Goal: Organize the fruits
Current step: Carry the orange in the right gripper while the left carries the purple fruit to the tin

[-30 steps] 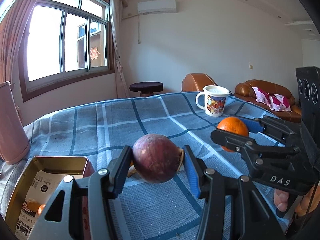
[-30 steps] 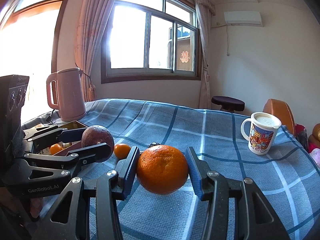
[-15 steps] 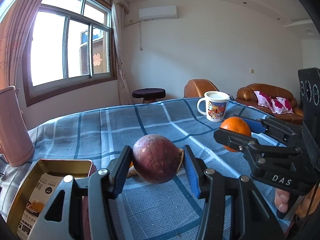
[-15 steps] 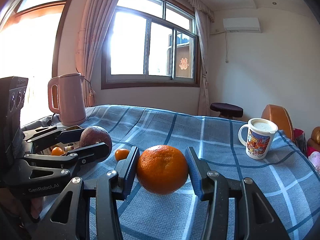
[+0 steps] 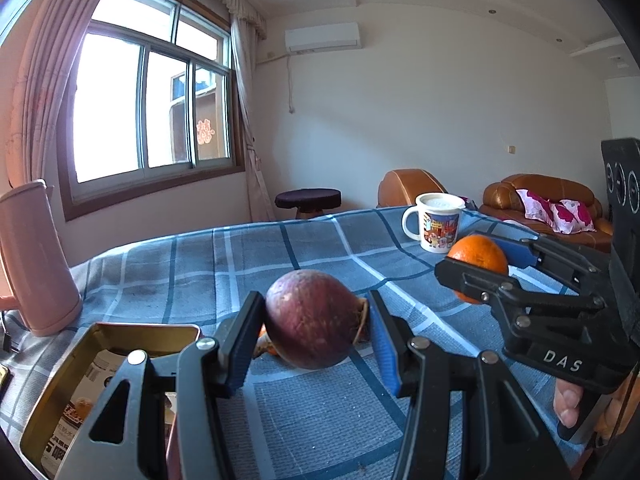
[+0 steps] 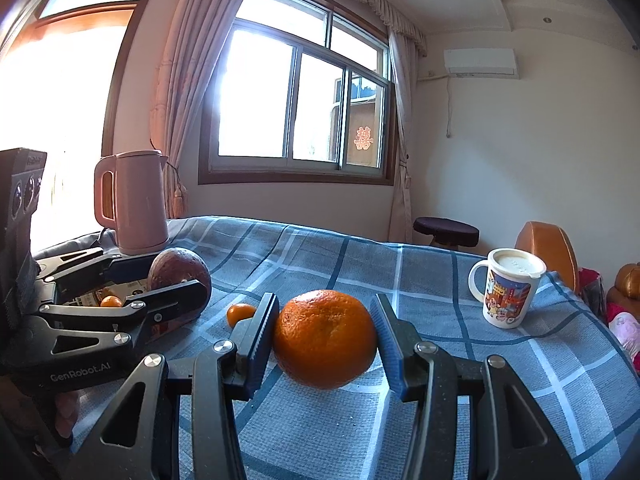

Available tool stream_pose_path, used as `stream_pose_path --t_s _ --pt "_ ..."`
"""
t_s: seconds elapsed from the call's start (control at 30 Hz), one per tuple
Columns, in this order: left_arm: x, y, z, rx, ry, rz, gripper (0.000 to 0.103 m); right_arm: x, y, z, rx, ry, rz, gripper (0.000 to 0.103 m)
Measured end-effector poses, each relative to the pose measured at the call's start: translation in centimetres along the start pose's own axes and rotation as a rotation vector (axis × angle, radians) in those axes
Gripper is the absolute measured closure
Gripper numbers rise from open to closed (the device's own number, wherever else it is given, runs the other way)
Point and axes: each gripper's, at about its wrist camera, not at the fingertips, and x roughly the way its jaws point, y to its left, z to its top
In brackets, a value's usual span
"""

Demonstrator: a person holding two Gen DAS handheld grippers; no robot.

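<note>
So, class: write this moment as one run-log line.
left claw: shut on purple fruit | right claw: shut on orange | tin: open

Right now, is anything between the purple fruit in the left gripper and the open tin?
Nothing visible. The purple fruit sits clamped in the left gripper, with the tin open just beside it to the left.

R grip (image 6: pixel 326 344) clamps orange (image 6: pixel 325 338) | L grip (image 6: pixel 176 276) – purple fruit (image 6: pixel 176 266) | mug (image 6: pixel 506 288) far R

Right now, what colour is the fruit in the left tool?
Dark reddish purple, clearest in the left wrist view.
</note>
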Motion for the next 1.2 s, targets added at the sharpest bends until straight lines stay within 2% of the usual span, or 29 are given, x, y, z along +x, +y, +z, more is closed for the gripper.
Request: stream_pose_path --t_s 0.6,1.2 --pt "-0.6 0.5 -0.1 -0.009 0.001 0.009 0.050 0.1 2.1 0.3 -0.026 -0.018 0.037 0.054" --pt "-1.6 3.5 -0.6 -0.053 0.010 0.071 0.050 1.3 5.1 1.3 -0.034 -0.005 0.105 0.054"
